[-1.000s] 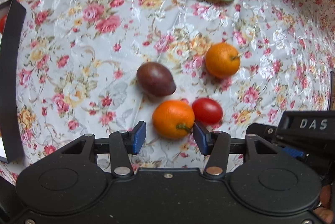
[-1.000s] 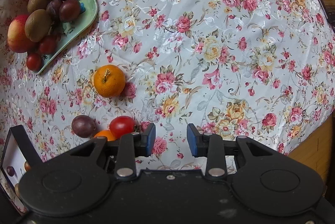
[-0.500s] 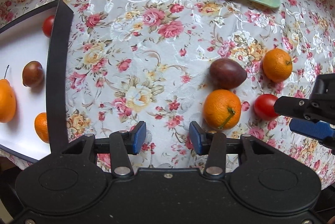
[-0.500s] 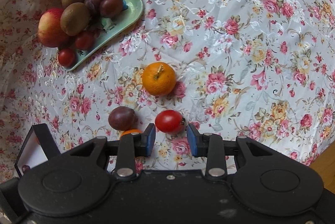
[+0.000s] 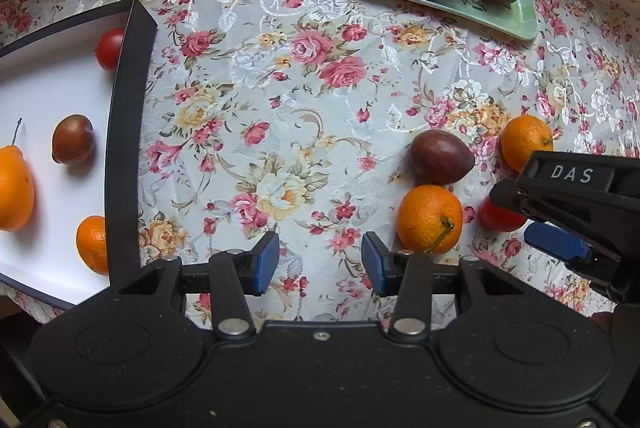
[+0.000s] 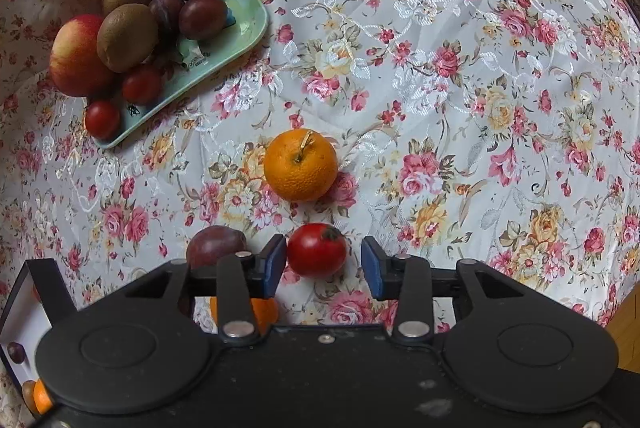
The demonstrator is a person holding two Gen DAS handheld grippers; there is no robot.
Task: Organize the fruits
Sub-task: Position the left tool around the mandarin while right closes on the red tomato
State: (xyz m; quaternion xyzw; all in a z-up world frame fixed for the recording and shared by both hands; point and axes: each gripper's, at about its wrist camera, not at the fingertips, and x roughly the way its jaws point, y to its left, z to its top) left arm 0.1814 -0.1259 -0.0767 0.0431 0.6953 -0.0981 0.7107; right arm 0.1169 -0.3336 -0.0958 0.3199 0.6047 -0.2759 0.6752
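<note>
Right claw (image 6: 324,266), jaws wide, straddles the small round red tomato (image 6: 317,249) lying on the floral-clothed tabletop (image 6: 440,88); its left pad is nearly touching. Centre the fruit, then close gently to avoid bruising or nudging the neighbouring dark purple plum (image 6: 216,246). Left claw (image 5: 319,262) hovers wide and empty.

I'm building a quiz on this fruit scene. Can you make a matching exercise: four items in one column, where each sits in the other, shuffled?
Items:
1. red tomato
2. kiwi
3. small dark plum
4. stemmed orange

Places:
A. on the green tray
B. alone on the cloth, beyond the tomato
C. between the open right gripper fingers
D. in the white box

Pairs: 1-C, 2-A, 3-D, 4-B
</note>
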